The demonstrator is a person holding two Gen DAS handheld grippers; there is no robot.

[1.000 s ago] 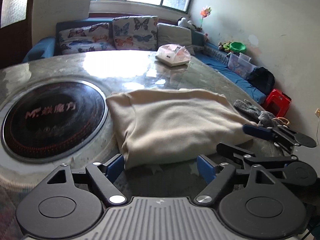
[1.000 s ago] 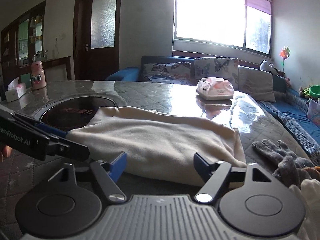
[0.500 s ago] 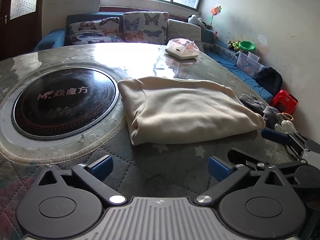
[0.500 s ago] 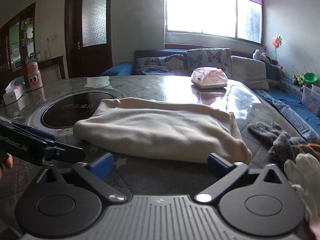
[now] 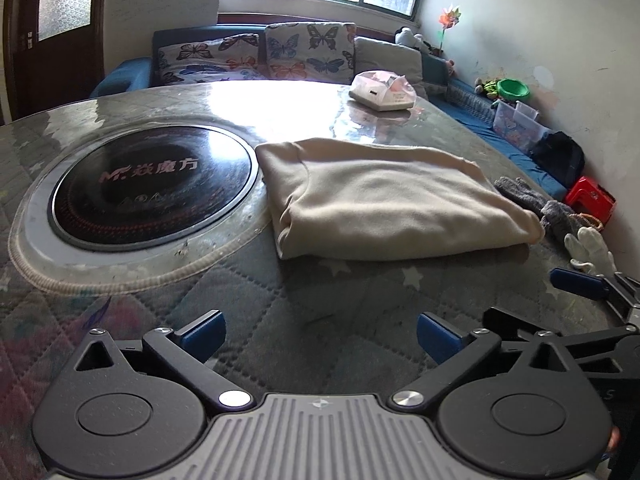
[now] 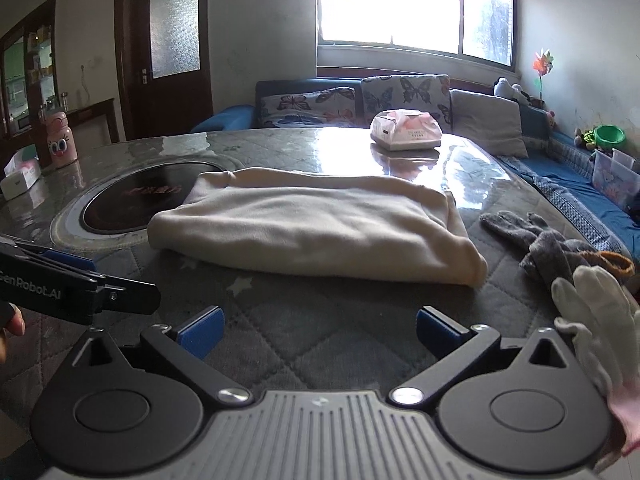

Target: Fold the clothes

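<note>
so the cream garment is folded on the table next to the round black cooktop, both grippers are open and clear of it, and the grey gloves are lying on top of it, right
Not quite. The grey gloves are not on top of the cream garment; they lie on the table beside its right end, as the right wrist view shows. The rest holds: it is folded next to the round black cooktop, with the left gripper and right gripper open and clear of it.

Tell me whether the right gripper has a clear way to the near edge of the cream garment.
Probably yes. The right gripper is open and empty, and only bare quilted table cover lies between it and the folded cream garment. The grey gloves and white glove lie off to the side.
</note>
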